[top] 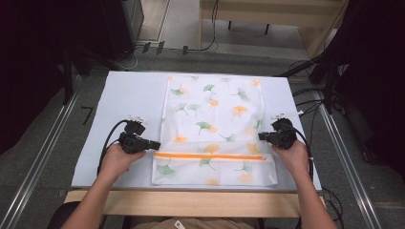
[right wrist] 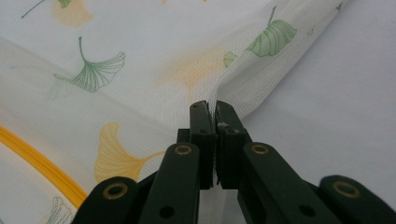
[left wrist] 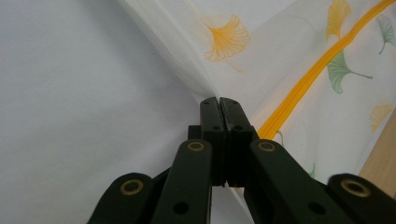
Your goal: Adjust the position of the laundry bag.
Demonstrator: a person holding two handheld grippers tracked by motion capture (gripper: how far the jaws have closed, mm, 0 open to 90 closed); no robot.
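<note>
The left claw [top: 154, 144] is clamped on the left edge of the white mesh laundry bag printed with green and orange ginkgo leaves [top: 212, 114], its jaws pressed together on a pinch of fabric just above the left end of the bag's orange zipper [top: 210, 156]. The bag lies flat on the pale blue tabletop [top: 126, 95], its long axis running away from the person, so each claw meets it from the side. From the zipper line, the near part of the bag looks folded back toward the person. The mesh is thin, soft and slightly see-through, puckering where gripped. At the zipper's right end, the right claw [top: 261, 136] is likewise clamped on the bag's right edge. Both hands sit equally near, so the 2 grips likely lift or fold together.
</note>
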